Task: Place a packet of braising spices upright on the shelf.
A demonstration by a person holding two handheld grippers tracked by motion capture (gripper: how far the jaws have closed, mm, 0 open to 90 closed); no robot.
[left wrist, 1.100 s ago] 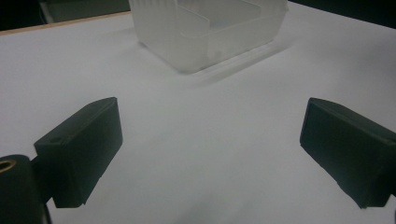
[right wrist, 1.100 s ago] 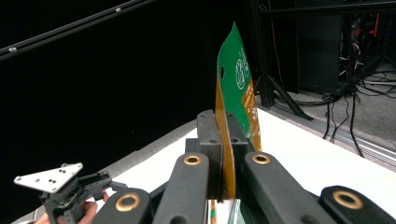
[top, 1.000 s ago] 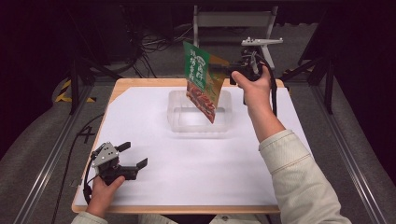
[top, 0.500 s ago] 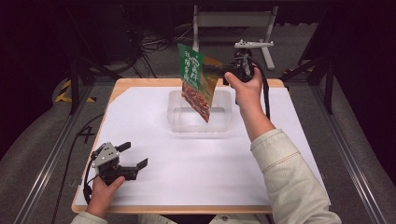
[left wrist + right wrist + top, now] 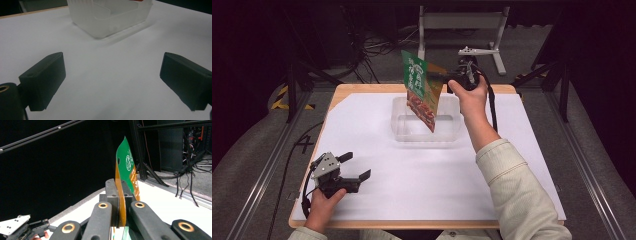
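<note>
Right gripper (image 5: 443, 76) up over the far edge of the table (image 5: 377, 195), jaws clamped on the edge of a green and orange snack pouch (image 5: 422, 90). Pouch hanging tilted, lower red corner dipping above the clear plastic bin (image 5: 402, 131), apparently not resting in it. Compared with half a second ago: pouch swung a little more upright and carried slightly toward the left; right hand (image 5: 471, 95) barely shifted. Compared with a second ago: gripper and pouch clearly further left and a touch higher.

Seen along the right gripper (image 5: 119, 195) itself: both black jaws pressed flat against the orange rim of the pouch (image 5: 126, 167), green panel rising above them; far down at lower left, the other gripper (image 5: 17, 227) with its grey plate.

Left gripper (image 5: 354, 166) low on the near-left part of the white sheet, held by the left hand (image 5: 322, 207), jaws wide apart and holding nothing. Same place and same spread as in both earlier frames. Along the left gripper (image 5: 112, 80): two black pads well apart over bare white surface, bin (image 5: 110, 17) ahead, a sliver of red showing at its top edge.
</note>
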